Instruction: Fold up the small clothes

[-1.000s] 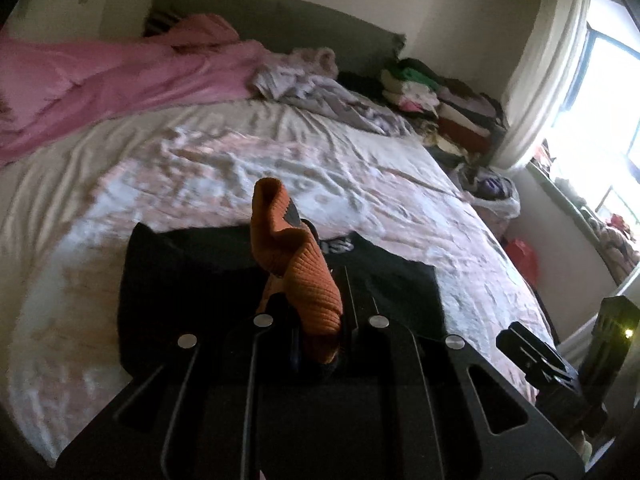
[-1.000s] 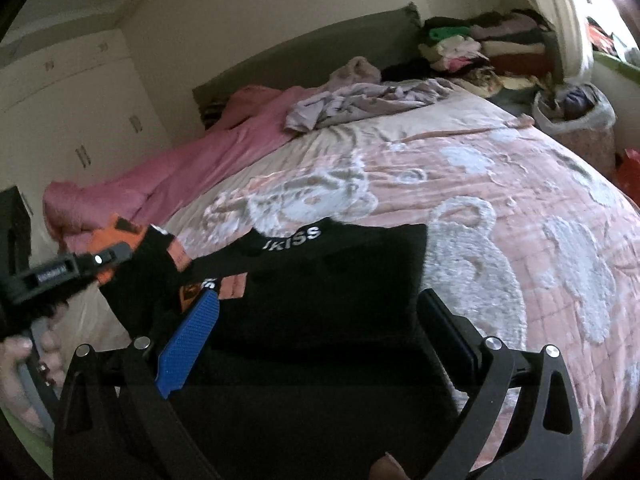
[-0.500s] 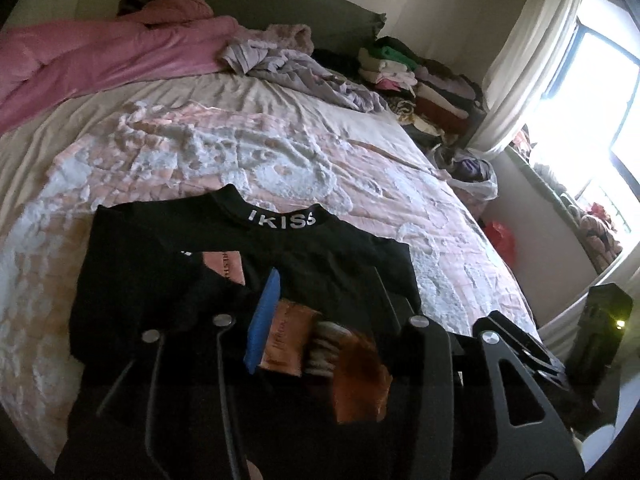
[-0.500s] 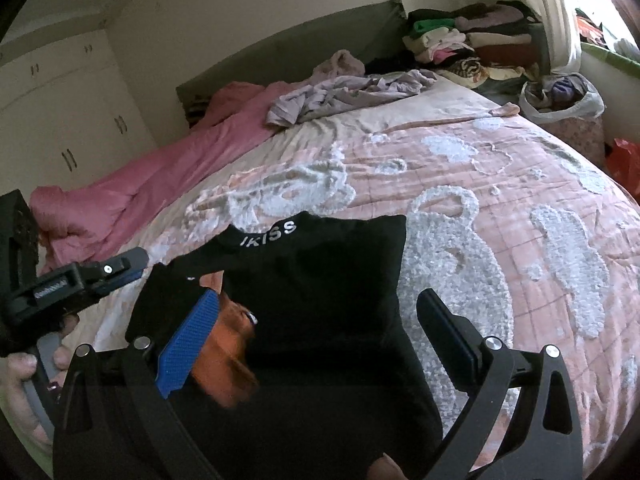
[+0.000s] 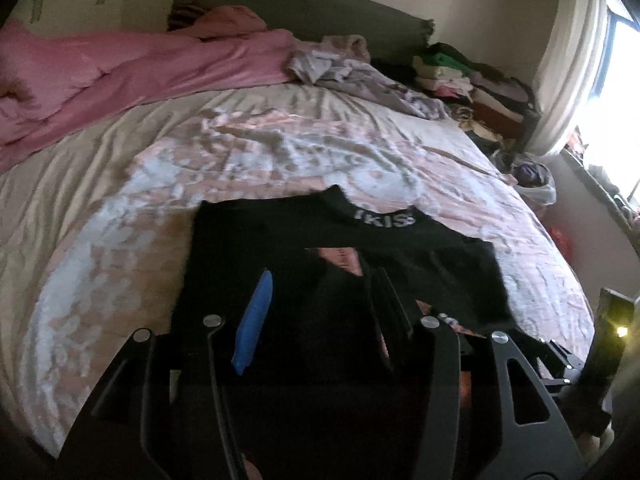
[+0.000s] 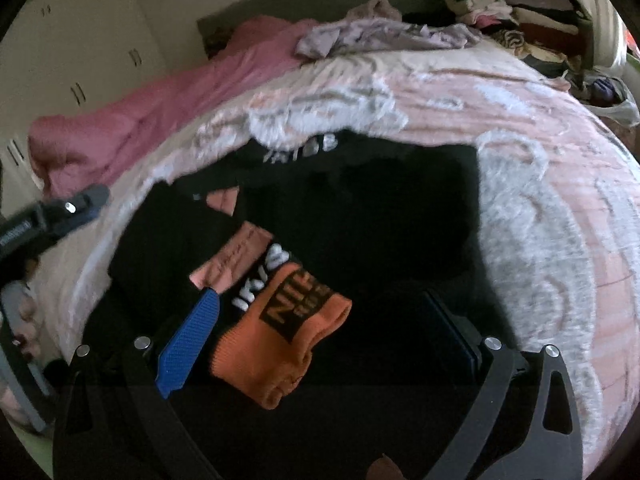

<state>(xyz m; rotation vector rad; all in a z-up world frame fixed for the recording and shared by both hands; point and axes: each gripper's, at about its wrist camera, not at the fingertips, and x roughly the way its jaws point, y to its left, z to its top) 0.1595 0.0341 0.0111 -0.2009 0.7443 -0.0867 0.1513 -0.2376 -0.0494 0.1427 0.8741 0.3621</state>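
Observation:
A black top with a white-lettered collar lies flat on the bed, also in the right wrist view. Its orange knit cuff with black lettering lies folded across the black cloth. My left gripper is open and empty, hovering over the top's near edge; it shows at the left of the right wrist view. My right gripper is open and empty, its fingers to either side of the orange cuff, just above it.
A pink and white bedspread covers the bed. A pink duvet and a grey garment lie at the far end. Stacked clothes stand at the far right. A curtain and window are at right.
My left gripper opened and let go of the orange cuff, which dropped onto the black top. The left gripper then drew back to the left. My right gripper moved down closer over the cuff.

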